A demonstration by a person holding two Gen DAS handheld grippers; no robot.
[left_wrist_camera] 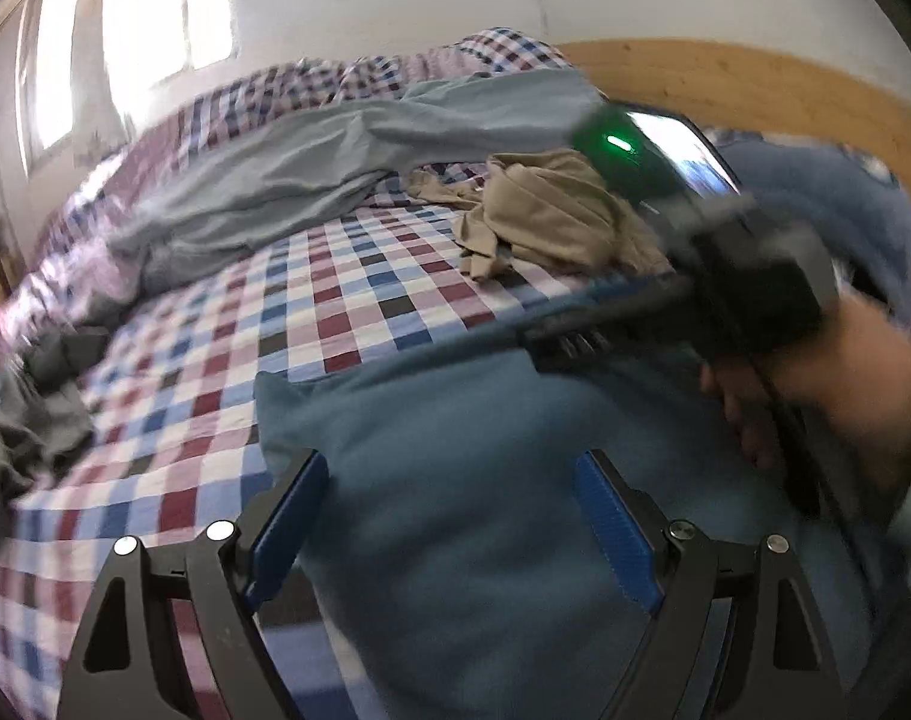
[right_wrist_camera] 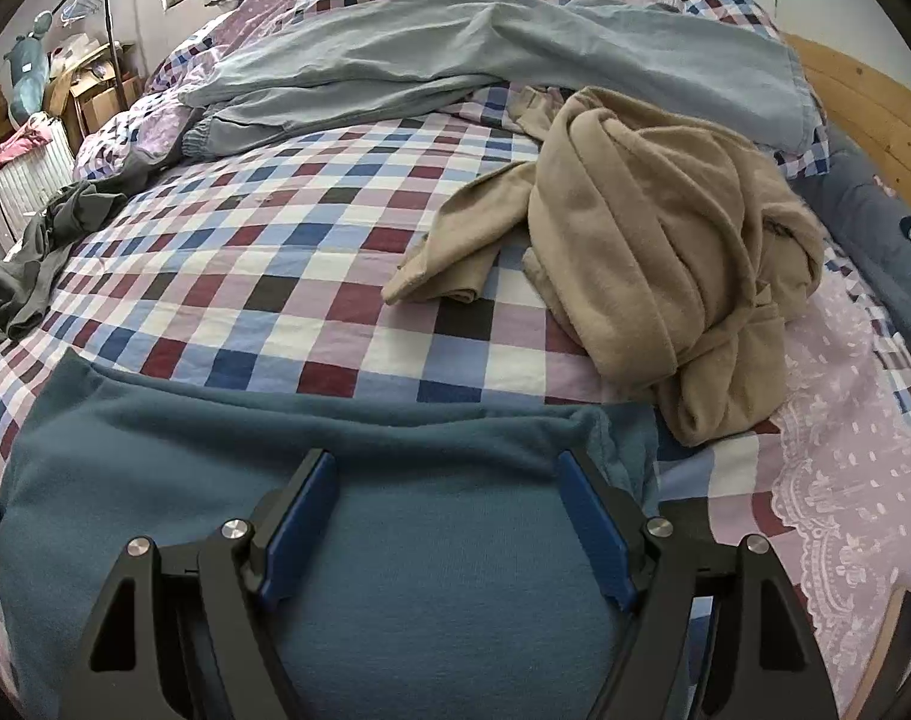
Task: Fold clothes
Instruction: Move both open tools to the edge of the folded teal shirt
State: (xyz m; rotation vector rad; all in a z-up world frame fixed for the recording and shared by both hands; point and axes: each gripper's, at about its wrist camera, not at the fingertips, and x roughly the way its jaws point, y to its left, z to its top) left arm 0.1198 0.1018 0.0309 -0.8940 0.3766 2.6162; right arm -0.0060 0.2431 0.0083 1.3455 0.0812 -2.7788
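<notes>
Teal fleece garment (right_wrist_camera: 227, 468) spread flat on checked bedsheet (right_wrist_camera: 275, 252), near edge of bed, top hem running w/ a slight ripple just ahead of both sets of tongs. Right gripper (right_wrist_camera: 446, 525) over the teal cloth, blue pads (right_wrist_camera: 296, 531) spread wide, nothing pinched btwn them. Left gripper (left_wrist_camera: 452, 525) likewise over same garment, jaws wide apart, empty. In left wrist view: right-hand tool (blurred, green light on top) held by a hand (left_wrist_camera: 815, 384) at right, low over the teal cloth. Beyond: crumpled tan garment (right_wrist_camera: 665, 276) in a heap, right of centre; pale grey-blue trousers (right_wrist_camera: 455, 54) stretched across far side; dark grey-green clothing (right_wrist_camera: 29, 264) bunched at left edge. Wooden headboard (right_wrist_camera: 863, 108) at far right.
</notes>
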